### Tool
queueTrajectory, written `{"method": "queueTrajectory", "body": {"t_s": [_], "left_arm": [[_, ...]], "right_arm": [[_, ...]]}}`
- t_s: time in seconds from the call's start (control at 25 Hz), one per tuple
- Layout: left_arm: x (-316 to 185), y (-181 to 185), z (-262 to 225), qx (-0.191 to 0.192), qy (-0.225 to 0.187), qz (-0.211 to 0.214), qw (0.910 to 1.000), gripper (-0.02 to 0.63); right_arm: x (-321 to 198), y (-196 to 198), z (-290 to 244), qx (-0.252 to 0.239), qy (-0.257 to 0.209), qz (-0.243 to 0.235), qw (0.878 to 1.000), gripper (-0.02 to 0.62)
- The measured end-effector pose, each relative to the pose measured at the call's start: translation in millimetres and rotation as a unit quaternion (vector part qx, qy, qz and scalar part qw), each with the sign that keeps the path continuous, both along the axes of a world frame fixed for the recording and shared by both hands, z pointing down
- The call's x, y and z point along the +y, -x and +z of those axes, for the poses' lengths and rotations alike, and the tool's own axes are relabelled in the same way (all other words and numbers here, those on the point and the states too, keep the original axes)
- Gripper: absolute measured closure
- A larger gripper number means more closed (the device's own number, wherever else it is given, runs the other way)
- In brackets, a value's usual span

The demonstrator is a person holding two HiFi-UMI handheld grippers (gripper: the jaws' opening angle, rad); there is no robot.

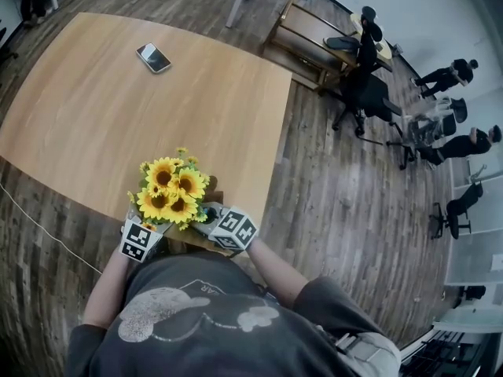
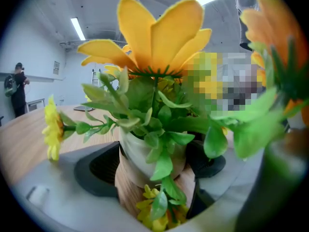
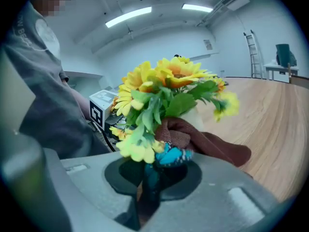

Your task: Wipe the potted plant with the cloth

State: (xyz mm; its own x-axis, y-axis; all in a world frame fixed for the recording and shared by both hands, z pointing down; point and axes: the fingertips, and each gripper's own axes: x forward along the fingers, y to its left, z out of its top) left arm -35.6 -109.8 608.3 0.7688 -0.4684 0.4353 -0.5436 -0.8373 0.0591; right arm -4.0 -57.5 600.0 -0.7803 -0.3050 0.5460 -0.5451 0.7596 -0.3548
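The potted plant [image 1: 173, 191], yellow sunflowers with green leaves, stands at the near edge of the wooden table [image 1: 118, 108]. In the left gripper view its white pot [image 2: 137, 161] sits between the black pads [image 2: 96, 170] of my left gripper [image 2: 154, 166], which press on both its sides. My right gripper [image 3: 154, 173] is shut on a brown cloth [image 3: 207, 144], which lies against the plant's lower leaves [image 3: 154, 112] beside a blue butterfly ornament [image 3: 171, 154]. In the head view both grippers, left [image 1: 145, 230] and right [image 1: 214, 214], flank the plant; the flowers hide the pot.
A phone [image 1: 153, 57] lies at the table's far side. Office chairs [image 1: 365, 93] and several people stand on the wooden floor to the right, with a low bench [image 1: 306, 42] behind. A person [image 2: 17, 88] stands far off beyond the table.
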Motion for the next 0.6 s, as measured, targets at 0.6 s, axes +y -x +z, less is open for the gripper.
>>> {"method": "queueTrajectory", "body": {"t_s": [0.6], "left_arm": [[4.8,57.8,-29.2,0.044,-0.013,-0.095,0.9944,0.159]], "right_arm": [[-44.5,-105.4,-17.0,0.003,-0.039,0.267,0.963,0.546]]}}
